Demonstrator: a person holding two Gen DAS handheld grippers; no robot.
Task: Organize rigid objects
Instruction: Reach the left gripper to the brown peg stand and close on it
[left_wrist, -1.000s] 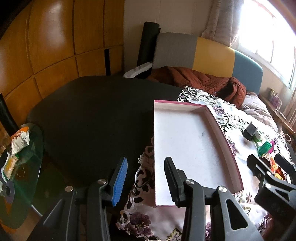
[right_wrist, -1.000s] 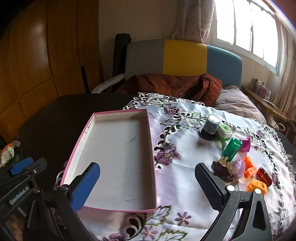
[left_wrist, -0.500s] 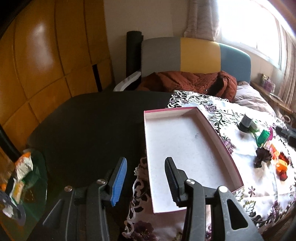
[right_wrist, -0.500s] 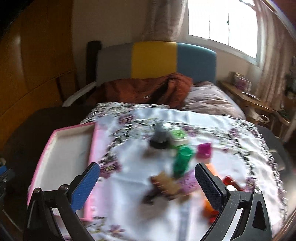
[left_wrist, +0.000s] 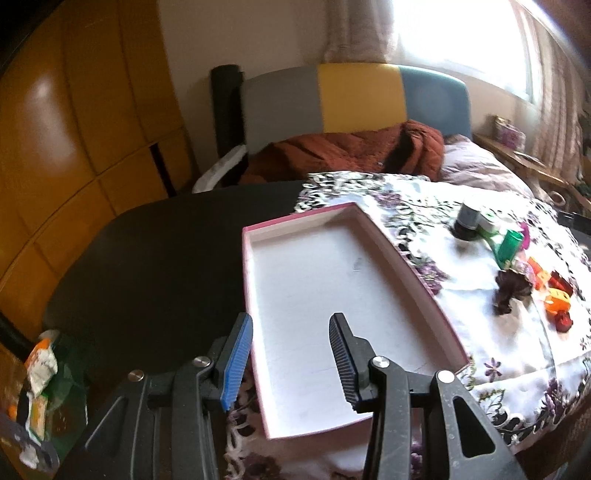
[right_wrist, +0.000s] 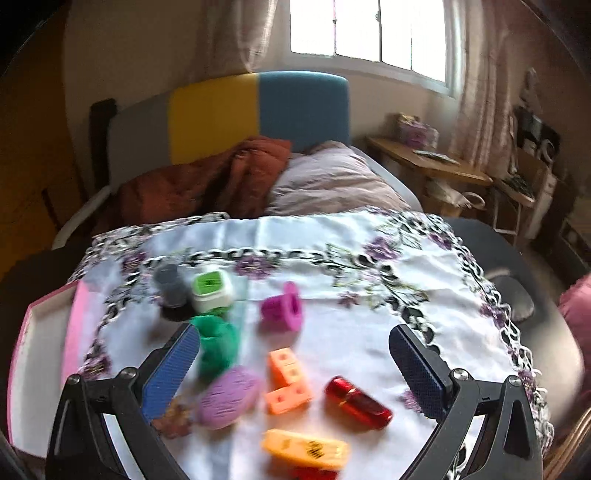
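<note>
While the pink-rimmed tray lies as before on the floral cloth over the dark tabletop, our left hand-held gripper hangs above its near end, jaws partly apart and holding nothing. We have swung our right hand-held gripper off the tray to the small objects: its wide jaws now frame the green cylinder, purple oval, orange block and red tube, gripping none.
</note>
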